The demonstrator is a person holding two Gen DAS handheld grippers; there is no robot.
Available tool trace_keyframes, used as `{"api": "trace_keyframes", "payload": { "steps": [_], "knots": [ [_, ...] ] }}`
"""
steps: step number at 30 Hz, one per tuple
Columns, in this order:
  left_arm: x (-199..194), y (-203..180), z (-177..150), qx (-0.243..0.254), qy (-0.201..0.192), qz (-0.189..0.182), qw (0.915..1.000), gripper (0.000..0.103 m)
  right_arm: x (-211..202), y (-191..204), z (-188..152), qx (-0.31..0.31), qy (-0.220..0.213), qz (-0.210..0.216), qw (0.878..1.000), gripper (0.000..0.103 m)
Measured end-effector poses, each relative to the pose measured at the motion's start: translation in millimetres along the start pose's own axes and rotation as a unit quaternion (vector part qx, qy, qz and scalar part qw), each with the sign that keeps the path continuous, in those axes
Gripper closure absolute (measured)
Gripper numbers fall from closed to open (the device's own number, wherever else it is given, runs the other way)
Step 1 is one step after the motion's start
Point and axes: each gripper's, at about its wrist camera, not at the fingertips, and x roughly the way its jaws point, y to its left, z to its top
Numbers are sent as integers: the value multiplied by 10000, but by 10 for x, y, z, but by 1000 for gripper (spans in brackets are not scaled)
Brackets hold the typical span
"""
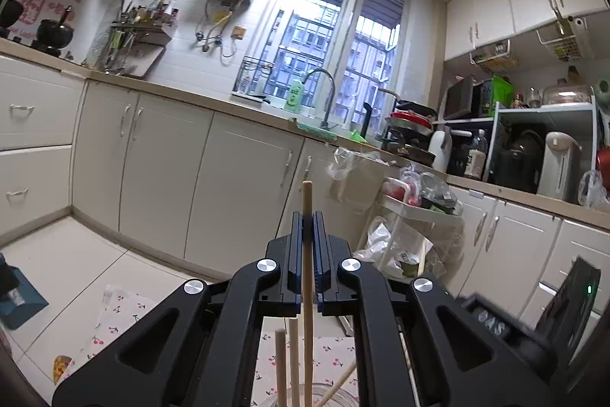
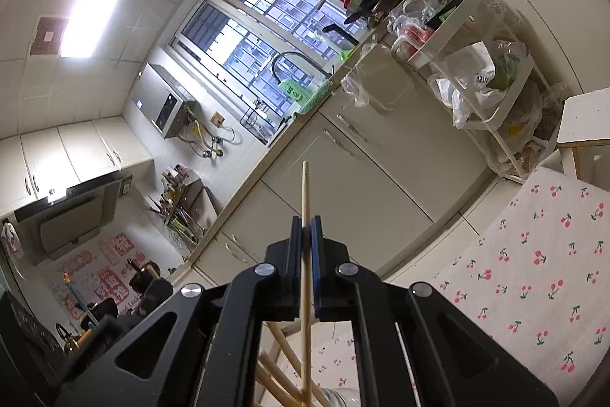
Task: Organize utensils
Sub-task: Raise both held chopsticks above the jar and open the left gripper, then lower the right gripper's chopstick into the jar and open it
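Two wooden chopsticks are clamped, one in each tool. The left hand-held gripper (image 1: 308, 216) has its jaws pressed together on a chopstick (image 1: 307, 254) that stands upright between the pads, its blunt top rising just above the fingertips. Its lower end drops into a clear glass jar (image 1: 335, 393) at the bottom edge of the left wrist view. Other chopsticks (image 1: 281, 365) stand in that jar, and one leans across its mouth.

The right hand-held gripper (image 2: 306, 222) is likewise shut on a second chopstick (image 2: 305, 254), which runs up through the pads and pokes out well beyond them. Below it, several loose chopsticks (image 2: 282, 369) fan out at a slant, near a glass rim (image 2: 337, 397).

Under both tools lies a cherry-print cloth (image 2: 533, 273) covering the surface. Pale kitchen cabinets (image 1: 236, 185) fill the background beneath a barred window (image 1: 328, 37).
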Motion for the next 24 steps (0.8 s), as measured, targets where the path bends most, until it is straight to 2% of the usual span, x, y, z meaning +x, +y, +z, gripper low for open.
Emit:
{"api": "trace_keyframes", "payload": {
  "steps": [5,13,20,24],
  "knots": [
    [-23,12,23,81,149,-106,9998,98,30,29,24,31,-76,28,10000,98],
    [-84,96,87,155,389,-237,9988,98,74,18,-85,135,63,8,9999,98],
    [-217,221,188,51,325,-200,9993,93,123,158,-72,133,3,185,9997,98],
    [-272,263,238,11,289,-182,9994,90,130,154,-156,-42,29,90,9999,98]
  ]
}}
